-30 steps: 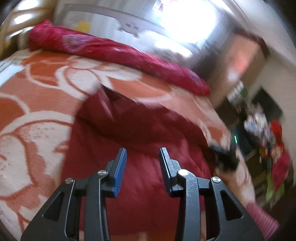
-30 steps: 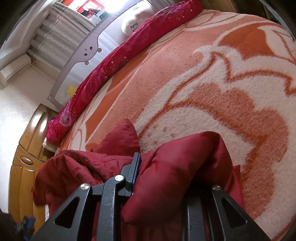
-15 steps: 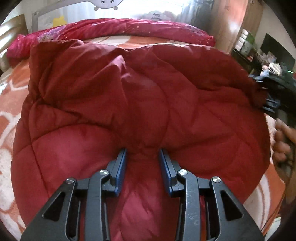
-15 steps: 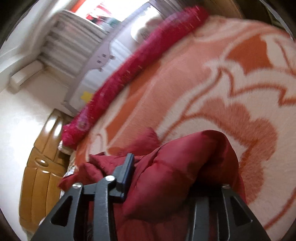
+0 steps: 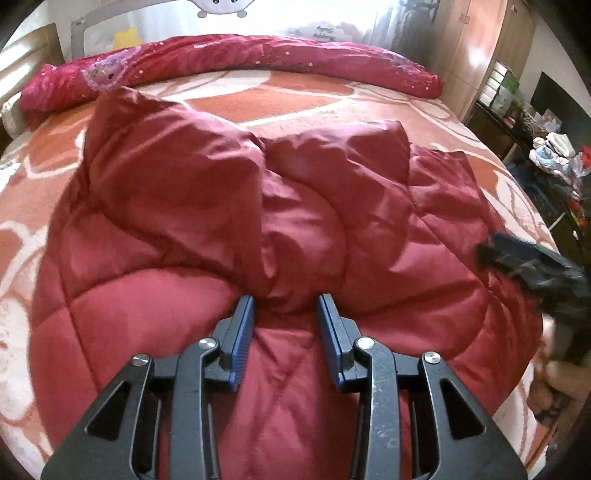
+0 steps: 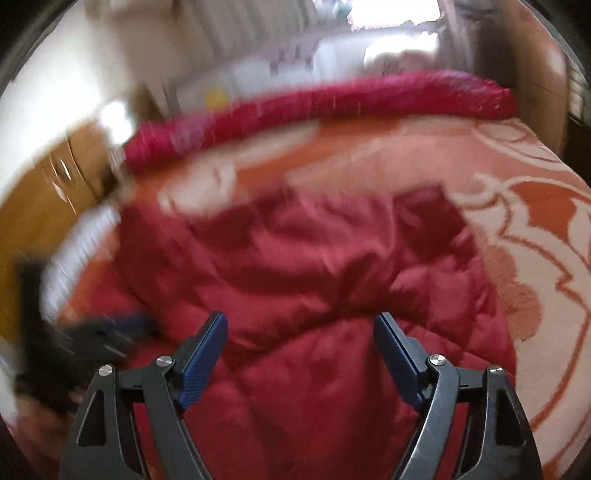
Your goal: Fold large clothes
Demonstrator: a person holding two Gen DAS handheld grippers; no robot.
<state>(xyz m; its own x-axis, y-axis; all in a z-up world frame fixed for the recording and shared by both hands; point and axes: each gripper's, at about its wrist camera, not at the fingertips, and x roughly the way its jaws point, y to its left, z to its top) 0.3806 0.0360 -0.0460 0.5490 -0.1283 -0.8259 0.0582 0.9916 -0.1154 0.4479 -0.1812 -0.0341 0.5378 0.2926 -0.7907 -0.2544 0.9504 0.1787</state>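
Observation:
A dark red padded jacket [image 5: 184,206] lies spread on the bed, its far parts folded inward into two puffy flaps. My left gripper [image 5: 286,314] points down at its near middle. The blue pads [image 5: 242,325] stand a little apart, with a pleat of fabric bulging at their tips, and they do not clamp it. In the blurred right wrist view my right gripper [image 6: 300,332] hovers over the jacket [image 6: 314,258]. Its jaws are opening wide and nothing is between them. The right gripper [image 5: 491,254] also shows as a dark blur at the jacket's right edge.
The orange and white flowered blanket [image 5: 295,99] covers the bed. A rolled crimson quilt [image 5: 258,55] lies along the far side, in front of a grey bed rail [image 5: 221,11]. A wooden headboard [image 6: 44,192] is at left. Cluttered dark furniture [image 5: 546,147] stands past the bed's right side.
My right gripper let go of the jacket fold it held, opened wide and swung back over the jacket. My left gripper came down onto the jacket's middle, then stayed still.

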